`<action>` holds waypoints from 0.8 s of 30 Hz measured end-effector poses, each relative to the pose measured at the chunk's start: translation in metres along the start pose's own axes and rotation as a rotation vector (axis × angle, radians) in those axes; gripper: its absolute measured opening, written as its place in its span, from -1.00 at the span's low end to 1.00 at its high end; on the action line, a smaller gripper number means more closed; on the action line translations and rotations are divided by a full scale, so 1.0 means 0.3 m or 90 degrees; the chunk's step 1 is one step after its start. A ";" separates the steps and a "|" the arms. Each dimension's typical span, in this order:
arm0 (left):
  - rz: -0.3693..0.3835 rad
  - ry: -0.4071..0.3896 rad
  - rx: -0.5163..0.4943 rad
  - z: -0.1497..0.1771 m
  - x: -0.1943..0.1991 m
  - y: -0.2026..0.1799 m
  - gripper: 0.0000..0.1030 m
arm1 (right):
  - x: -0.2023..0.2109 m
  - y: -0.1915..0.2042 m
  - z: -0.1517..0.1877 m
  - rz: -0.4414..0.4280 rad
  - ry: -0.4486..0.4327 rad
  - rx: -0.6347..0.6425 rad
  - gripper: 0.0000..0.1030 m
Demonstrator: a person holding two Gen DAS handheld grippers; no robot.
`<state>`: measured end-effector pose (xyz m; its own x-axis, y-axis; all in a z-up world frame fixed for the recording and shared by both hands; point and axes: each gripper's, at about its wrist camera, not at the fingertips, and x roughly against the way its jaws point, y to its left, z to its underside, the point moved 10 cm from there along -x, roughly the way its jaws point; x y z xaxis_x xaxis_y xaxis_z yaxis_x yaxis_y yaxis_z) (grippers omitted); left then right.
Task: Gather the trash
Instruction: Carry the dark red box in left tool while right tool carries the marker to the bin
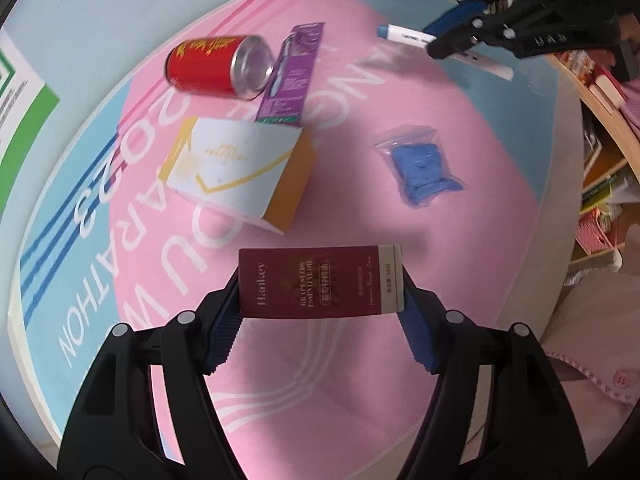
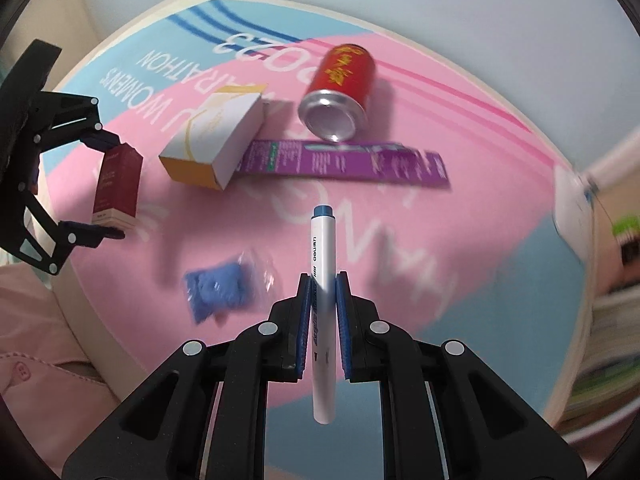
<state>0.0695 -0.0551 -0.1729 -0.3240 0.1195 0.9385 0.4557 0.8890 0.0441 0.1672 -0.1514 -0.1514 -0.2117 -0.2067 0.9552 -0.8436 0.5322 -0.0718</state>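
Above the pink marathon cloth point(image 1: 360, 208), the left gripper point(image 1: 320, 300) is clamped end to end on a maroon Hankey carton point(image 1: 320, 285), long axis crosswise between the pads, while the right gripper point(image 2: 323, 292) is closed on a white marker pen point(image 2: 323, 280), long axis along the fingers, blue cap forward. Judged early: two items are lifted, none seen binned, and the red can point(image 1: 218, 66), white-and-gold box point(image 1: 240, 168), purple carton point(image 1: 290, 76) and bagged blue item point(image 1: 420, 168) lie uncollected.
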 end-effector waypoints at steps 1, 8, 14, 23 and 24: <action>0.002 -0.002 -0.007 -0.009 0.011 -0.012 0.30 | 0.007 0.009 0.015 0.005 0.000 -0.011 -0.74; 0.039 -0.025 -0.120 -0.034 0.026 -0.141 0.30 | 0.106 0.069 0.197 0.052 -0.007 -0.127 -0.74; 0.095 -0.029 -0.251 -0.047 0.028 -0.386 0.30 | 0.199 0.110 0.474 0.091 -0.006 -0.281 -0.73; 0.172 -0.035 -0.417 -0.030 0.052 -0.836 0.30 | 0.321 0.212 1.002 0.129 0.028 -0.514 -0.73; 0.182 -0.035 -0.434 -0.021 0.055 -0.893 0.30 | 0.329 0.223 1.041 0.129 0.027 -0.532 -0.73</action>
<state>-0.0530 -0.2941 -0.1671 -0.1491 0.3430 0.9274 0.9364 0.3502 0.0210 -0.0643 -0.3927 -0.1515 -0.2862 -0.0199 0.9580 -0.1479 0.9887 -0.0236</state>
